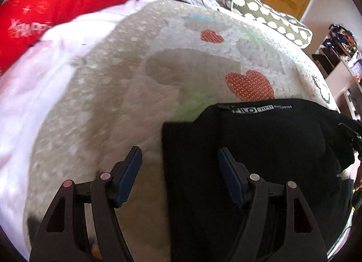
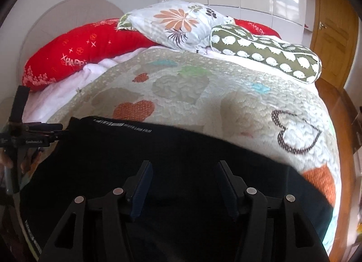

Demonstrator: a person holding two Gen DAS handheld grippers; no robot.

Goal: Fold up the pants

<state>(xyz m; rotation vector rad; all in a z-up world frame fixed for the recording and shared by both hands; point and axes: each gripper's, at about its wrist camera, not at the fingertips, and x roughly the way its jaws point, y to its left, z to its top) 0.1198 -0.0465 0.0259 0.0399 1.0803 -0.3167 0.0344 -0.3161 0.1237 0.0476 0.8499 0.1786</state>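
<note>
— How many things are on the bed [image 2: 260, 103]?

— One pair of black pants [image 2: 158, 160], lying flat on the quilt at the near edge, with a strip of white lettering along the far hem. Behind it, four pillows: a long red one [image 2: 86, 56], a floral one [image 2: 172, 22], an olive one with white sheep [image 2: 267, 51], and another red one [image 2: 258, 28] peeking out behind those.

— And the tools?

— Two. The left hand-held gripper [image 1: 179, 160] hangs over the left edge of the pants, fingers spread, one over the quilt and one over the cloth, nothing pinched. The right hand-held gripper [image 2: 184, 176] is above the middle of the pants, also spread and empty.

— Any containers?

— Only shelves [image 1: 339, 58] off to the side, crammed with dark, blurry items I can't count.
</note>
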